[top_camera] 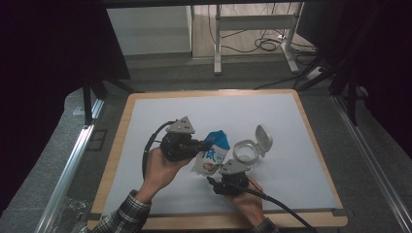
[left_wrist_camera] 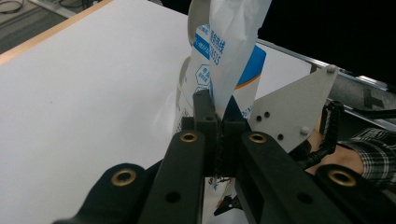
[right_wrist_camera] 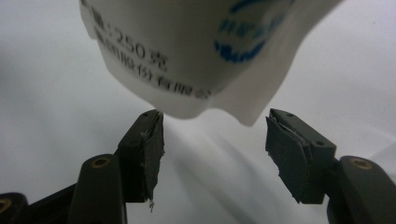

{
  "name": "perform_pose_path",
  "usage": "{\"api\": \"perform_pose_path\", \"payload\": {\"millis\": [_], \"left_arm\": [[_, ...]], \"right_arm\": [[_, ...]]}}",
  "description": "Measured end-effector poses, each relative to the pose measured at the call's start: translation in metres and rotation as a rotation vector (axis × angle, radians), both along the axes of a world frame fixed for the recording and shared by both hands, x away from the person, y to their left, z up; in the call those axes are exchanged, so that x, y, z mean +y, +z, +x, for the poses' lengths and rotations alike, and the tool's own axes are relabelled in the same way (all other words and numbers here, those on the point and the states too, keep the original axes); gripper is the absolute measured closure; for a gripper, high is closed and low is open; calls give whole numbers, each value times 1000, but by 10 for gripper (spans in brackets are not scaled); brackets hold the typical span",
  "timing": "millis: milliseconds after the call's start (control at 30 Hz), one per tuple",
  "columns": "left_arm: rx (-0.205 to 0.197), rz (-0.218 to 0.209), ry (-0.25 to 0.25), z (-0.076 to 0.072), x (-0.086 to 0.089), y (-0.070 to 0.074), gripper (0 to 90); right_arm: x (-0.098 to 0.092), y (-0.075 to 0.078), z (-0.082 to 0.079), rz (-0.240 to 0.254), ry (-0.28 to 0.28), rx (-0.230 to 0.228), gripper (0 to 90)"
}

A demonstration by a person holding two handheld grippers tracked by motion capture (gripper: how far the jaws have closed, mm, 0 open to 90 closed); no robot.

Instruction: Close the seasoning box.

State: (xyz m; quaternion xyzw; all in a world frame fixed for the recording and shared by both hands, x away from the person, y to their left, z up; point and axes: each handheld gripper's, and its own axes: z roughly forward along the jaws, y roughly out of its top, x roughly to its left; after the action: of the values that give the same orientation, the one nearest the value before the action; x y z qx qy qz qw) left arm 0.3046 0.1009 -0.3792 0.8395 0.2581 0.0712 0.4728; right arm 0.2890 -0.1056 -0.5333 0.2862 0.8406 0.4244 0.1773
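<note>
A white pouch with blue print (top_camera: 212, 153) hangs over the white board, held at one edge. My left gripper (top_camera: 203, 145) comes at it from the left and is shut on that edge; in the left gripper view the jaws (left_wrist_camera: 217, 116) pinch the thin film of the pouch (left_wrist_camera: 224, 46). Just below the pouch sits my right gripper (top_camera: 214, 175). In the right gripper view its jaws (right_wrist_camera: 215, 140) stand open, with the pouch's lower edge (right_wrist_camera: 196, 46) just above the gap and neither pad pressing on it.
A clear jar (top_camera: 244, 151) with its flip lid (top_camera: 264, 138) swung open stands right of the pouch, close to the right gripper. The white board has a wooden rim (top_camera: 121, 126). Metal rails run along both sides of the table.
</note>
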Motion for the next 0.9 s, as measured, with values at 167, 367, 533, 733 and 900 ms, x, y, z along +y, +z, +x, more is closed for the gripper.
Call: {"api": "perform_pose_path", "payload": {"millis": [167, 367, 533, 733, 900], "left_arm": [[7, -6, -4, 0, -2, 2, 900], [16, -10, -12, 0, -4, 3, 900], [32, -19, -12, 1, -5, 4, 900], [34, -14, -12, 2, -4, 7, 900], [47, -24, -14, 3, -5, 7, 900]], "right_arm": [[2, 0, 2, -5, -2, -22, 383], [4, 1, 2, 9, -5, -75, 396], [6, 1, 2, 4, 10, -111, 425], [7, -2, 3, -40, -4, -157, 428], [7, 1, 2, 5, -3, -171, 428]]}}
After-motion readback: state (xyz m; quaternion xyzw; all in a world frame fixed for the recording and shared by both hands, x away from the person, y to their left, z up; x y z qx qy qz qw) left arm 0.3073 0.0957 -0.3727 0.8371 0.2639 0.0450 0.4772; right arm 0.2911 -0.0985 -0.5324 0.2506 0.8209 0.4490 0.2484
